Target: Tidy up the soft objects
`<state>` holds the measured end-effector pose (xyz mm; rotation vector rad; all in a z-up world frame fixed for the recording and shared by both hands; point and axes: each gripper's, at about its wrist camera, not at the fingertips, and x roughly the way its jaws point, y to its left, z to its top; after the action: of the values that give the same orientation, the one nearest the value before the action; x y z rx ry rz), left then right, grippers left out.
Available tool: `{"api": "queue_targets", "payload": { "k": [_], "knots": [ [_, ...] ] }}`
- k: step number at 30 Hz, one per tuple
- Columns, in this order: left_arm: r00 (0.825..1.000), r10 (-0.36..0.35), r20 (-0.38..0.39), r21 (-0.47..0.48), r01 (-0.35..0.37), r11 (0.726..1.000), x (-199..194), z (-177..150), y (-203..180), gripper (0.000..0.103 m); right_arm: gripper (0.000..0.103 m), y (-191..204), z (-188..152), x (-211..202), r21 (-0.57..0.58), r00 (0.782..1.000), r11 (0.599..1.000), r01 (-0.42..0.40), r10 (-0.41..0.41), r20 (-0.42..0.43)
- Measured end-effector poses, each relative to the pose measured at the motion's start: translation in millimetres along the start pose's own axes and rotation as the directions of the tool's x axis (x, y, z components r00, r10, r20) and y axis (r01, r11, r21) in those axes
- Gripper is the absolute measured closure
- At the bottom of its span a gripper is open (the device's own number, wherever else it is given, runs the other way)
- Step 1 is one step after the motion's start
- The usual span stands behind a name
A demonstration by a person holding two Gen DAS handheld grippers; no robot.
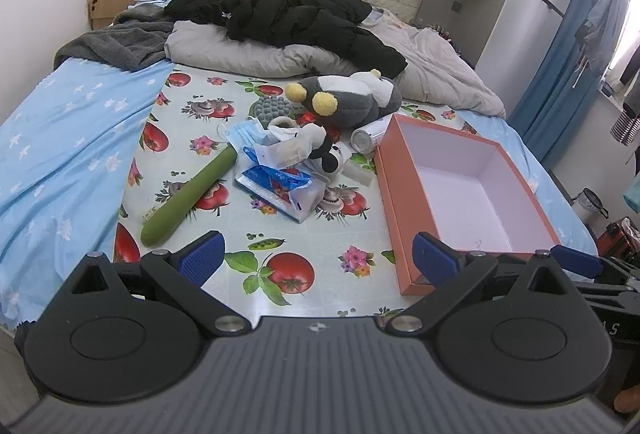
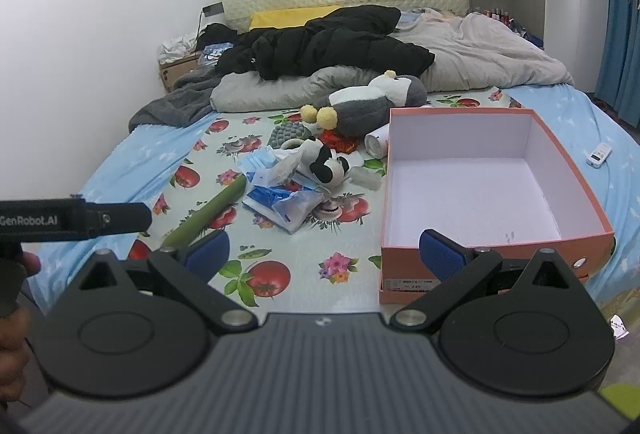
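Note:
On the fruit-print sheet (image 1: 320,234) lies a pile: a grey and white plush with yellow pompoms (image 1: 348,93) (image 2: 372,101), a small black and white plush (image 1: 324,149) (image 2: 326,163), blue face masks (image 1: 248,135), a blue and white plastic bag (image 1: 280,185) (image 2: 284,199) and a long green cucumber-shaped toy (image 1: 192,193) (image 2: 216,211). An open orange box (image 1: 460,189) (image 2: 480,189) with a white inside stands empty at the right. My left gripper (image 1: 316,258) is open and empty at the near edge. My right gripper (image 2: 324,254) is open and empty, beside the box's near corner.
A white cylinder (image 1: 366,137) and a grey bumpy ball (image 1: 272,107) lie behind the pile. A black jacket (image 1: 288,13) and grey duvet (image 1: 432,69) cover the head of the bed. A remote (image 2: 599,153) lies at the right edge. Blue curtains (image 1: 560,73) hang right.

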<state>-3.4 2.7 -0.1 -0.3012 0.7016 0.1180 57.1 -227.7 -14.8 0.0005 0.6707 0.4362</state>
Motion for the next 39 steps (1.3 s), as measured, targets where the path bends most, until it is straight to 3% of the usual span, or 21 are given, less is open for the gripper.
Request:
{"api": "queue_targets", "payload": {
  "k": [39],
  "knots": [
    [1.0,0.021,-0.018,-0.012,-0.022,1.0,12.9,-12.1,11.4,0.001,0.0,5.9,-7.3,8.6,0.023,0.999,1.0,-0.013,0.013,-0.032]
  ]
}}
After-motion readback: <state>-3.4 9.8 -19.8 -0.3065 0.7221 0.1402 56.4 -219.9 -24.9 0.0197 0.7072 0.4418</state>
